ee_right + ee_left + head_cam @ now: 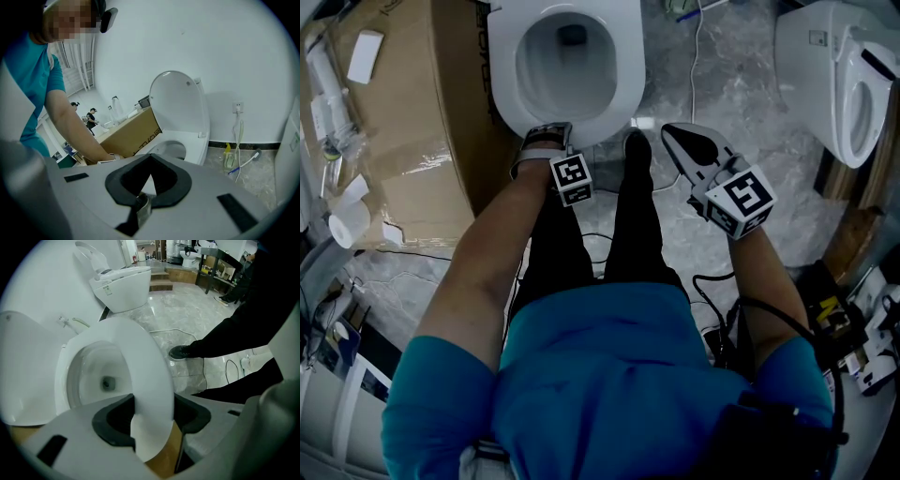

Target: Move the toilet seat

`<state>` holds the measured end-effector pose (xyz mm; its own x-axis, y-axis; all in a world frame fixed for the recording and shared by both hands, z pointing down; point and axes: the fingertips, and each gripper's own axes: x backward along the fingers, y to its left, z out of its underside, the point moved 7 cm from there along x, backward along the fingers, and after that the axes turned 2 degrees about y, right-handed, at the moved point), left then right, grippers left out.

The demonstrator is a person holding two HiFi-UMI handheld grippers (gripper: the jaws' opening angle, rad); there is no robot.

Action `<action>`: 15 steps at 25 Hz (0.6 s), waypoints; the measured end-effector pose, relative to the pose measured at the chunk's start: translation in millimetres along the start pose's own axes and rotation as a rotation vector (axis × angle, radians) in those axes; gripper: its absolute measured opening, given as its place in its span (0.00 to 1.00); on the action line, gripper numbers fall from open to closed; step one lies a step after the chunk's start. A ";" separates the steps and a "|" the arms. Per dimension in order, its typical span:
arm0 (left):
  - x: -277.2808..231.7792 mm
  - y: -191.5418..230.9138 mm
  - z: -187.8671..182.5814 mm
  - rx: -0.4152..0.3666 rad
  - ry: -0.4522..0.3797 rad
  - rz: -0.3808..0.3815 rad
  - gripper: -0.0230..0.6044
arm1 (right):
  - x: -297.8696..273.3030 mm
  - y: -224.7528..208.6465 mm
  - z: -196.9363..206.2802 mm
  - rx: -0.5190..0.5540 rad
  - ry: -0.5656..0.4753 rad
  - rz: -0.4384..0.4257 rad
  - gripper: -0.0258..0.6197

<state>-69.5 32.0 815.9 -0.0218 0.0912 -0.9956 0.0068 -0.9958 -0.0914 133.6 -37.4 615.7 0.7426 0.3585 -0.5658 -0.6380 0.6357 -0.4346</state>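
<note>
Left gripper [152,420] is clamped on the front edge of the toilet seat [145,362]; the white rim is pinched between both dark pads. In the head view the same gripper [546,139] is seen at the front lip of the toilet, with the seat [623,75] lying round the bowl [567,61]. Whether the seat is flat on the bowl or already raised a little cannot be told.

Right gripper [149,158] is closed with nothing between the jaws, tips meeting. It is held off to the side [677,137], clear of the toilet and not touching it.

Lid [180,103] is stood upright behind the seat, against the wall. A cardboard box [403,103] is set just beside the toilet on the person's left. A second toilet [839,75] is seen well apart on the right. The person's shoe [637,145] is placed near the front of the bowl.

Step judged: seat grasped, the move itself about to be made. Next, the grip is to be kept firm and the front edge swung up on the rear hinge toward the lid, in an arc, so the rim is not slipped out of the pads.
</note>
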 end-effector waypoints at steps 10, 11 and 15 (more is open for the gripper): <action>23.3 1.8 0.4 0.024 -0.022 -0.056 0.42 | 9.7 14.0 -11.0 0.014 -0.014 0.007 0.04; 26.1 1.5 0.9 0.026 -0.023 -0.057 0.42 | 10.4 15.8 -12.2 0.015 -0.015 0.006 0.04; 39.3 3.3 2.4 0.031 -0.027 -0.078 0.40 | 12.9 21.3 -19.6 0.028 -0.018 0.006 0.04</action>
<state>-72.8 32.2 776.5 -0.0479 0.1682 -0.9846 -0.0268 -0.9856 -0.1670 125.5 -32.6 585.4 0.7423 0.3745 -0.5556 -0.6367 0.6525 -0.4109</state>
